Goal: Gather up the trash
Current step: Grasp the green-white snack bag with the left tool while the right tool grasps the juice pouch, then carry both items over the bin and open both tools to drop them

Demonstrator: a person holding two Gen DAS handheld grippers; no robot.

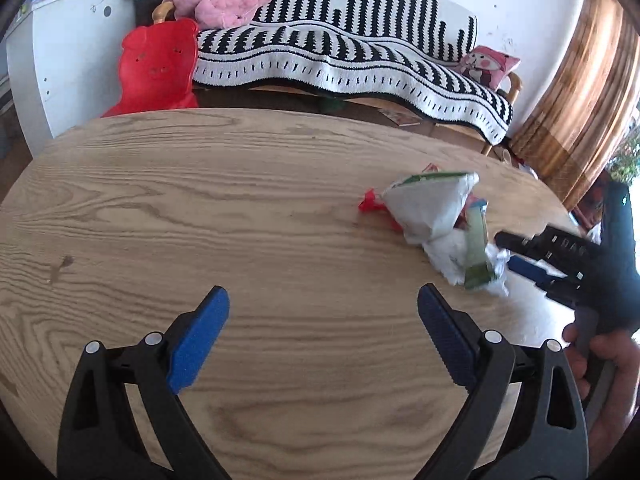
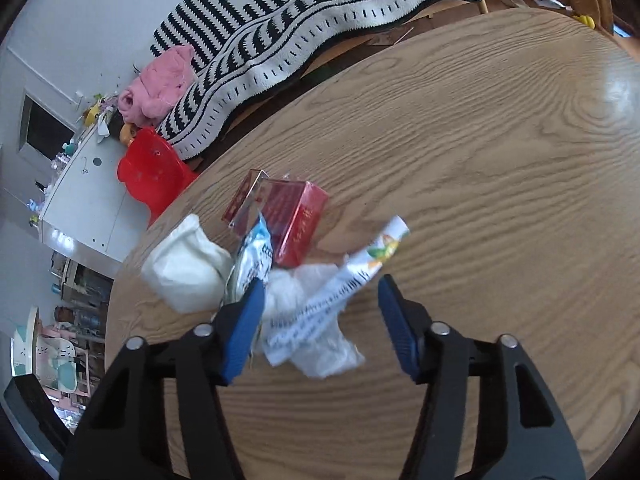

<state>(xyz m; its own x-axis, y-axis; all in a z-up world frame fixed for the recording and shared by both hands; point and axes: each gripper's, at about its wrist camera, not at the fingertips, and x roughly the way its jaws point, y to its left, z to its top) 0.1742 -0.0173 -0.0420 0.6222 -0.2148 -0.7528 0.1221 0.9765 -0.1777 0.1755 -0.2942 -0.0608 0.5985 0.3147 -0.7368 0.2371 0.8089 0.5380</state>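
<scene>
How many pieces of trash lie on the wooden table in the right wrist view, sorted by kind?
Red box: 1
Printed wrappers (long strip, blue-and-white one): 2
White pouch: 1
Crumpled white tissue: 1
Total: 5, as far as the overlapping pile shows.

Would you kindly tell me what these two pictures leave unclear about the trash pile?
- Right wrist view: print on the paper wrapper is motion-blurred, unreadable.
- Right wrist view: the red box bottom is hidden behind the white tissue.
- Left wrist view: the right gripper fingertips are hidden behind the pile.
</scene>
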